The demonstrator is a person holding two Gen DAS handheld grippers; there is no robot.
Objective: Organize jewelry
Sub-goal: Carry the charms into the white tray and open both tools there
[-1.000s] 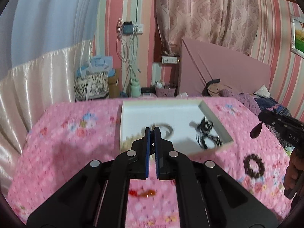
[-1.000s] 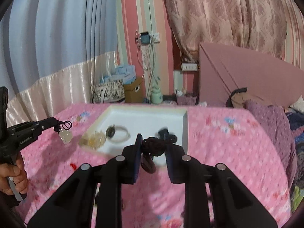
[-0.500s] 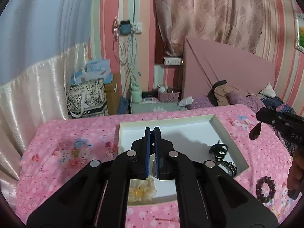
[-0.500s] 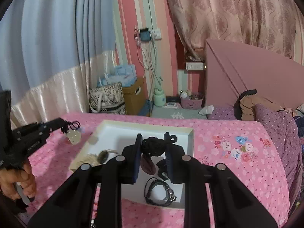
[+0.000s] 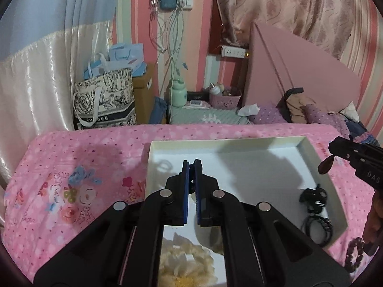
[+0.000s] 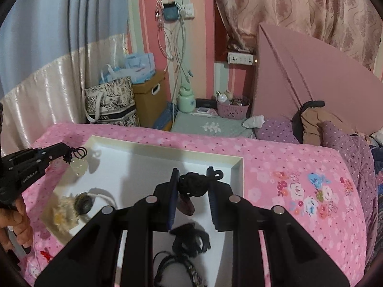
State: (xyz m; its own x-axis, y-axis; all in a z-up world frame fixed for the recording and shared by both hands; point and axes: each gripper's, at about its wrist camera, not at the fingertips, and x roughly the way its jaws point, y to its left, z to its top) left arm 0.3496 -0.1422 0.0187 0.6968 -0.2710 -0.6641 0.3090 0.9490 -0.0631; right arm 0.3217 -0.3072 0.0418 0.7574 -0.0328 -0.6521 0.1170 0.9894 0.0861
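Note:
A white tray (image 5: pixel 308 148) lies on the pink flowered bedspread. My left gripper (image 5: pixel 191 165) hangs over its left part, shut on the black cord of a pale pendant (image 6: pixel 79 166); in the left wrist view only a bit of cord shows between the pads. The left gripper (image 6: pixel 66 152) shows at the left edge of the right wrist view. My right gripper (image 6: pixel 194 174) is shut on a knotted black cord (image 6: pixel 191 184), and a dark red pendant (image 6: pixel 186 206) dangles from it over the tray's right half. That gripper (image 5: pixel 335 148) enters the left wrist view from the right.
In the tray lie a pale flower piece (image 6: pixel 63 214), a dark round piece on a white ring (image 6: pixel 85 203) and black cords (image 5: pixel 313 197). A dark bead bracelet (image 5: pixel 356 256) rests on the bedspread (image 6: pixel 299 167) beside the tray. Bags, boxes and a headboard stand beyond the bed.
Both grippers have moved forward and lower, out over the tray, each still carrying its pendant. The tray now fills more of both views.

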